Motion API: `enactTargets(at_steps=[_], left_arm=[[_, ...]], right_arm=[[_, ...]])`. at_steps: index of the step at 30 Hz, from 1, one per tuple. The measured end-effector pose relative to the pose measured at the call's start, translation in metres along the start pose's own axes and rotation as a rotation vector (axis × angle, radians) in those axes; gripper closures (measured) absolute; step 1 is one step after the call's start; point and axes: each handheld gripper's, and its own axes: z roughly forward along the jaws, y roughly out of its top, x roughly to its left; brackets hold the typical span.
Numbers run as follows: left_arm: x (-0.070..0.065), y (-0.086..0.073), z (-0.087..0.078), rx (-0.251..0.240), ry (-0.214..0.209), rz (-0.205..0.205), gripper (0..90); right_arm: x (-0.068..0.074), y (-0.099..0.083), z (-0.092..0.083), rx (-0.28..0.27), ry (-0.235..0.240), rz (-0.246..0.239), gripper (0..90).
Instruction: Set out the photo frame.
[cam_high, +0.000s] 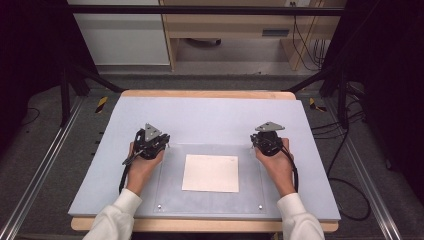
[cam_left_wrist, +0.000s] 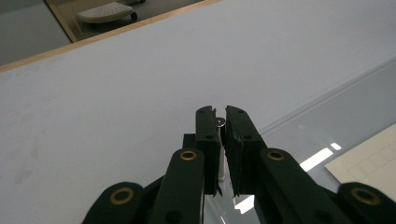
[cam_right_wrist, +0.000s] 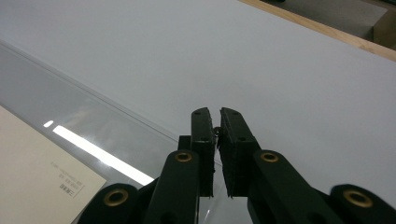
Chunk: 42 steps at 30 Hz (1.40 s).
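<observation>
A clear plastic plate lies on the grey board, with a cream paper sheet at its middle. My left gripper is at the plate's far left corner. In the left gripper view its jaws are shut on a small silver peg standing at the plate's corner. My right gripper is at the far right corner. Its jaws are shut with a small dark peg tip pinched between them at the plate's edge. The paper shows small print.
Two small silver pegs stand at the plate's near corners. The board rests on a wooden table inside a black frame. Cables lie on the floor at the right, with cabinets beyond the table.
</observation>
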Motion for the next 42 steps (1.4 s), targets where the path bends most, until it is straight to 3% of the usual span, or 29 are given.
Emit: enactTargets(at_steps=[14,19,33,42], left_arm=[[-0.002,0.004,0.0,0.033,0.018,-0.05,84.0],[-0.001,0.006,0.001,0.05,0.011,-0.052,84.2],[0.004,0.014,0.004,0.117,-0.021,-0.049,84.5],[0.006,0.017,0.007,0.155,-0.035,-0.043,84.7]], right_arm=[[0.002,0.003,0.0,0.021,-0.018,0.019,84.7],[0.004,0.005,0.001,0.028,-0.028,0.005,85.0],[-0.001,0.017,0.003,0.115,0.013,0.033,85.8],[-0.001,0.021,0.005,0.149,0.013,0.034,85.8]])
